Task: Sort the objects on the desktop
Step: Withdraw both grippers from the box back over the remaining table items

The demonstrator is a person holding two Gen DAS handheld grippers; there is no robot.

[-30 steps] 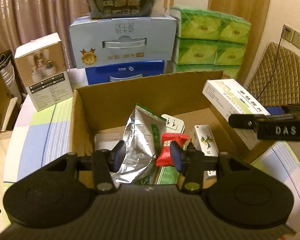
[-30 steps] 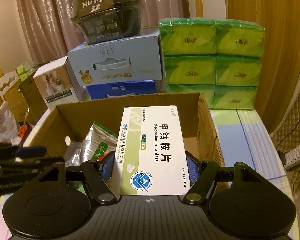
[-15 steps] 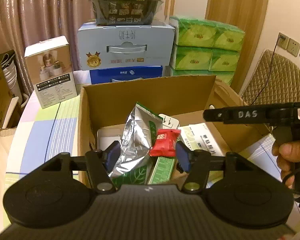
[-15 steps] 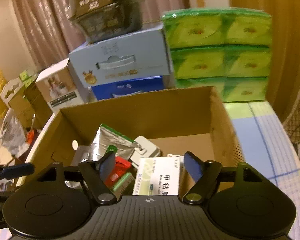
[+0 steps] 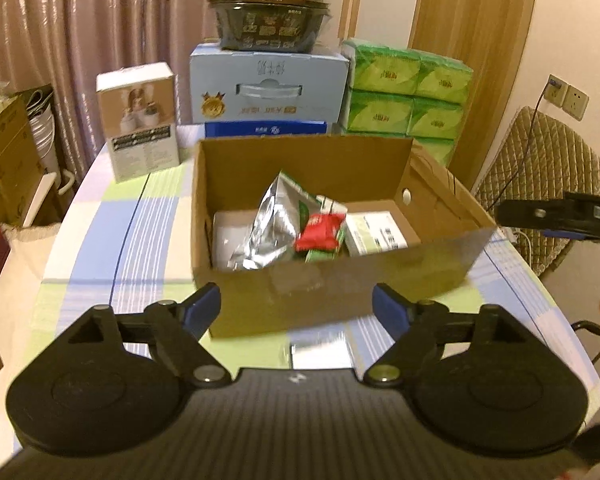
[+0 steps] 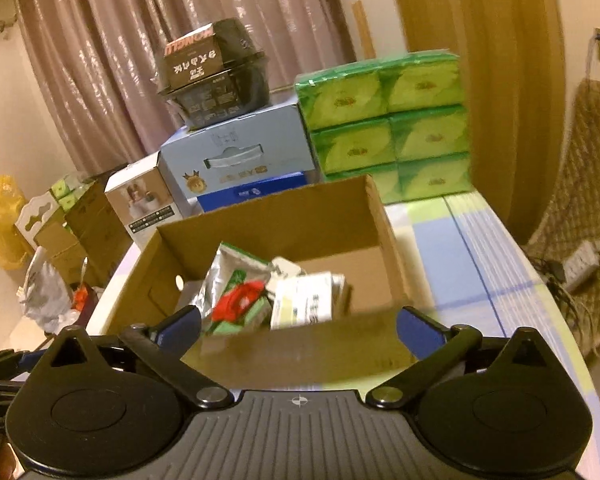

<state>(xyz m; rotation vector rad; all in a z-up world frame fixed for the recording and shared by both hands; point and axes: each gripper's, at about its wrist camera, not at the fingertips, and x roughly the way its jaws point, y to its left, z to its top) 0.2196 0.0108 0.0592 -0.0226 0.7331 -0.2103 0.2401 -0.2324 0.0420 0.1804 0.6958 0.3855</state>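
An open cardboard box [image 5: 332, 292] [image 6: 300, 352] stands on the checked tablecloth. Inside lie a silver foil pouch [image 5: 268, 224] [image 6: 224, 276], a red snack packet [image 5: 320, 232] [image 6: 236, 300], a green pack under it, and the white medicine box [image 5: 380, 234] [image 6: 304, 300]. My left gripper [image 5: 296, 308] is open and empty, held back in front of the box's near wall. My right gripper [image 6: 298, 326] is open and empty, also behind the near wall. A small silvery flat item [image 5: 320, 354] lies on the cloth just before the left gripper.
Behind the box stand a light blue carton [image 5: 268, 88] [image 6: 240, 160] with a black noodle bowl [image 5: 268, 4] on top, green tissue packs [image 5: 408, 96] [image 6: 388, 120], and a white product box [image 5: 140, 128]. A quilted chair [image 5: 548, 192] stands right of the table.
The right gripper let go of the white medicine box, which now lies in the cardboard box. Both grippers opened wider and pulled back out of the box toward its near side.
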